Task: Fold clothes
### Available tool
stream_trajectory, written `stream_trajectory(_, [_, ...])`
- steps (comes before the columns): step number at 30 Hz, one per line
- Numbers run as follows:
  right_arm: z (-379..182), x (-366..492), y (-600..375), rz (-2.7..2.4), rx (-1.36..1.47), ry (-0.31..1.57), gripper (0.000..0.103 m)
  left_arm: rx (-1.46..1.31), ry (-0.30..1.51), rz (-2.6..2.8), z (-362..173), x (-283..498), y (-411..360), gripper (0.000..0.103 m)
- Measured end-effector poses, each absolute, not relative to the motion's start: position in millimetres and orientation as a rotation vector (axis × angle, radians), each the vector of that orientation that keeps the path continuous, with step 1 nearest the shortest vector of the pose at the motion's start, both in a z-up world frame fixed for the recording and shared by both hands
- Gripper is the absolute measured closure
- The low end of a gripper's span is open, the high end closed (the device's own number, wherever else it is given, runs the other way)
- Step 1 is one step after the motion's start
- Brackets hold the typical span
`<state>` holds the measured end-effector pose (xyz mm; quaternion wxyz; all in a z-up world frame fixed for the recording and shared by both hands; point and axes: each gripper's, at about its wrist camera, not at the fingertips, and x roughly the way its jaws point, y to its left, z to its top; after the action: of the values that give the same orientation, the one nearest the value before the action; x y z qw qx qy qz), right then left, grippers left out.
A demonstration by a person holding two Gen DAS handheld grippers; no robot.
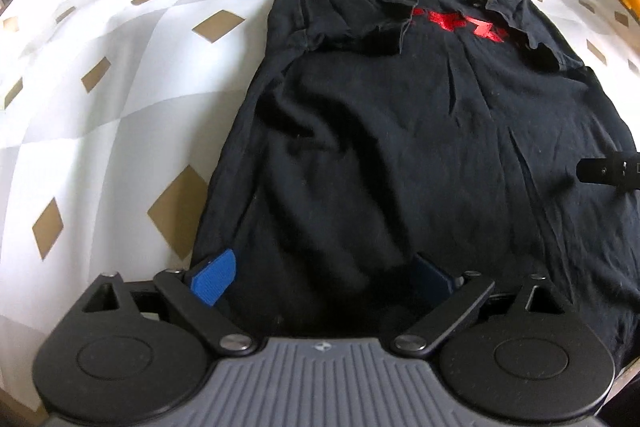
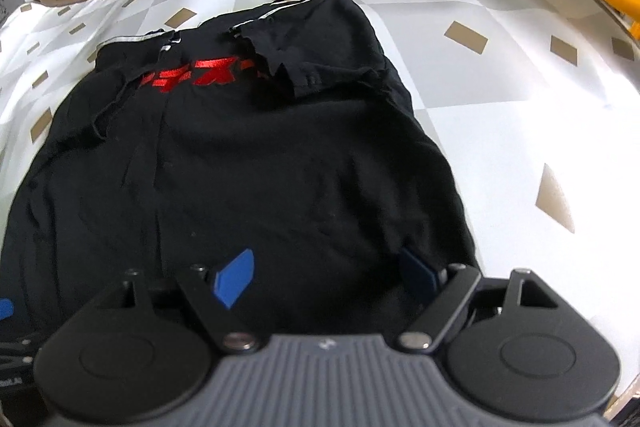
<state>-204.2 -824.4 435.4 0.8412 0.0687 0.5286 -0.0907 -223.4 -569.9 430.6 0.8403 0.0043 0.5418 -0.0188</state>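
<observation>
1. A black cotton shirt with a red printed logo (image 1: 400, 147) lies spread on a worktop covered by a white cloth patterned with tan diamonds (image 1: 100, 107). Both sleeves are already folded inward across the chest. The near hem lies at the bottom of both views.
2. The fabric looks soft, light and limp, with loose wrinkles. It will likely sag and drape when lifted, so the near hem corners seem the best places to pinch, through all layers.
3. The left claw (image 1: 320, 279) points steeply down over the near left hem corner. Its blue pads (image 1: 212, 279) stand apart, with cloth lying between them but not pinched.
4. The right claw (image 2: 328, 279) points steeply down over the near right hem corner, jaws likewise wide apart and clamped on nothing.
</observation>
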Motion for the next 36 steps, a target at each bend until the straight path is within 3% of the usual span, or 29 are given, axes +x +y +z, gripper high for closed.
stream_trajectory(8, [432, -215, -842, -0.286, 0.185, 1.119, 0.019, -0.017, 1.136, 0.005, 427, -238, -565, 0.0])
stream_trajectory(15, [439, -235, -852, -0.325, 0.282, 1.108, 0.02, -0.012, 1.131, 0.015, 428, -243, -563, 0.0])
stream_trajectory(36, [453, -291, -798, -0.172, 0.169, 1.161, 0.02, 0.011, 1.157, -0.025, 439, -285, -586, 0.001])
